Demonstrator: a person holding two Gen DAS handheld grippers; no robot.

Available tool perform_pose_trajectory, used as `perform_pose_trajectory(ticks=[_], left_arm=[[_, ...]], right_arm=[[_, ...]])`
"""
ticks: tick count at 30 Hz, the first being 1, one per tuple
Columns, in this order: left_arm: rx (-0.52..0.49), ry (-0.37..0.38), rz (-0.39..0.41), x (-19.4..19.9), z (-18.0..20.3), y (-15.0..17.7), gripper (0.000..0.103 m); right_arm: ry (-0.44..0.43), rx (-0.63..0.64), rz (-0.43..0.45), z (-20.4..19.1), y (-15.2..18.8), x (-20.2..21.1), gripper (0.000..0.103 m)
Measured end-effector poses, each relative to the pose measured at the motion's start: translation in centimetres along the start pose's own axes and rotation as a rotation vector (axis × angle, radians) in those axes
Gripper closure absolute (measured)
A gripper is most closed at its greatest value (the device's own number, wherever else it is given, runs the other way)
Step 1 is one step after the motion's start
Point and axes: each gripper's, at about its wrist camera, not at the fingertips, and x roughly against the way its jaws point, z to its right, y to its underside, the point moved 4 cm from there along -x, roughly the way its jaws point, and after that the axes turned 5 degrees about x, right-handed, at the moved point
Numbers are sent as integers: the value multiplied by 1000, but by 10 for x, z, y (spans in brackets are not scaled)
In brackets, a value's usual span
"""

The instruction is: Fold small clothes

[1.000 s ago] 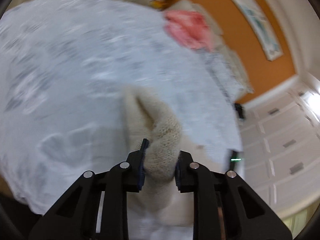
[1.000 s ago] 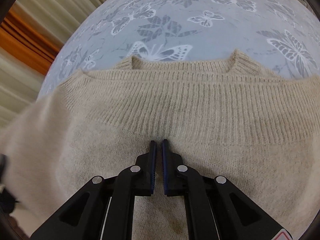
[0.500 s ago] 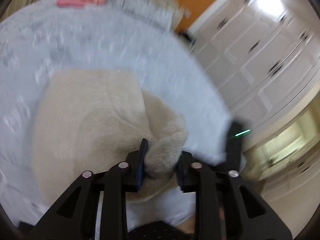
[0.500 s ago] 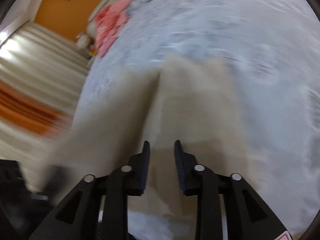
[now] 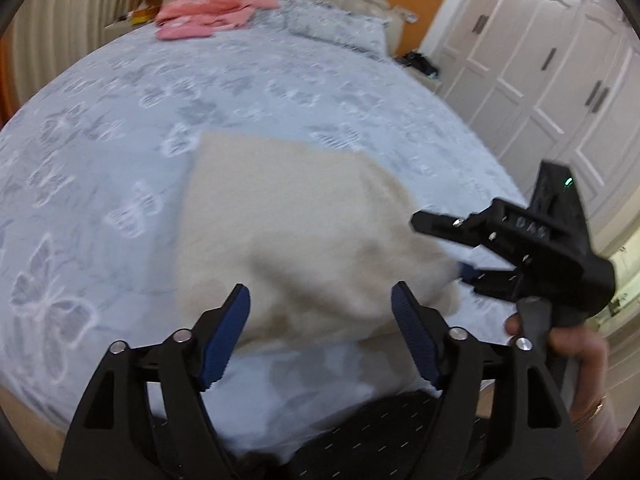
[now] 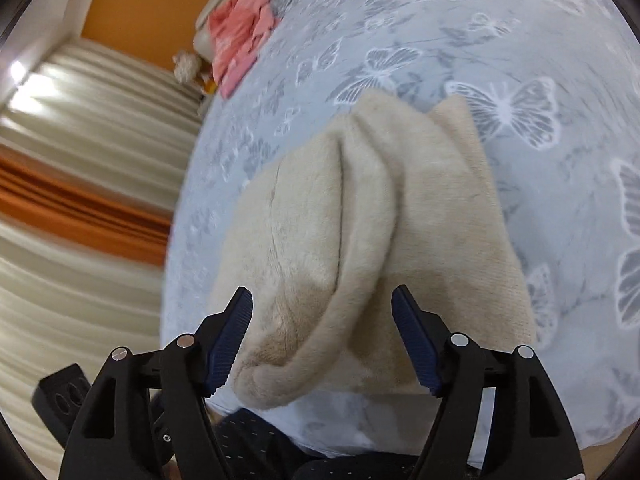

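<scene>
A cream knitted sweater (image 5: 288,232) lies folded in a loose bundle on the butterfly-print bedspread (image 5: 120,120), near the bed's front edge. In the right wrist view the sweater (image 6: 380,232) shows folded layers and a rolled edge. My left gripper (image 5: 320,332) is open and empty just in front of the sweater. My right gripper (image 6: 322,336) is open and empty over the sweater's near edge. It also shows in the left wrist view (image 5: 452,248), at the sweater's right side, held by a hand (image 5: 576,344).
A pink garment (image 5: 212,8) lies at the head of the bed by grey pillows (image 5: 336,28); it also shows in the right wrist view (image 6: 244,36). White wardrobe doors (image 5: 560,72) stand to the right. Striped curtains (image 6: 80,200) hang left of the bed.
My left gripper has let go of the sweater fold and opened wide. My right gripper went from shut to wide open. The sweater now lies folded on the bed.
</scene>
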Motion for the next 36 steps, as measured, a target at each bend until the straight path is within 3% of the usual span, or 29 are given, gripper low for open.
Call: perform_pose_trajectory(ticks=[8, 9, 13, 19, 22, 24, 26, 27, 29, 31, 32, 34, 36], left_arm=[[71, -93, -62, -3, -32, 21, 29], [72, -101, -70, -4, -32, 23, 29], [68, -116, -88, -5, -34, 29, 27], [60, -130, -95, -5, -39, 33, 25], [78, -130, -107, -8, -44, 35, 24], [95, -131, -119, -11, -48, 37, 23], [120, -126, -139, -17, -52, 39, 23], [126, -125, -144, -19, -53, 40, 23], [129, -119, -139, -19, -54, 40, 23], [126, -125, -129, -18, -56, 40, 21], [130, -124, -124, -18, -57, 39, 20], [147, -119, -120, -20, -59, 38, 20], [152, -130, -134, -26, -60, 36, 20]], right_arm=[[26, 14, -58, -6, 23, -19, 29], [27, 19, -66, -7, 24, -23, 34], [4, 42, -62, -20, 23, -30, 80], [-45, 132, 106, -53, -4, 24, 89], [41, 143, 154, -30, -7, 47, 90], [125, 111, 91, 9, 1, 35, 88], [240, 28, -29, 52, 15, 14, 84], [246, -14, -52, 64, 20, 14, 85], [169, -42, 42, 58, 18, 34, 80], [145, -7, 132, 38, 6, 54, 55], [127, 22, 149, 26, -2, 57, 50], [60, 86, 127, 1, -19, 51, 44], [7, 125, 51, -14, -36, 27, 33]])
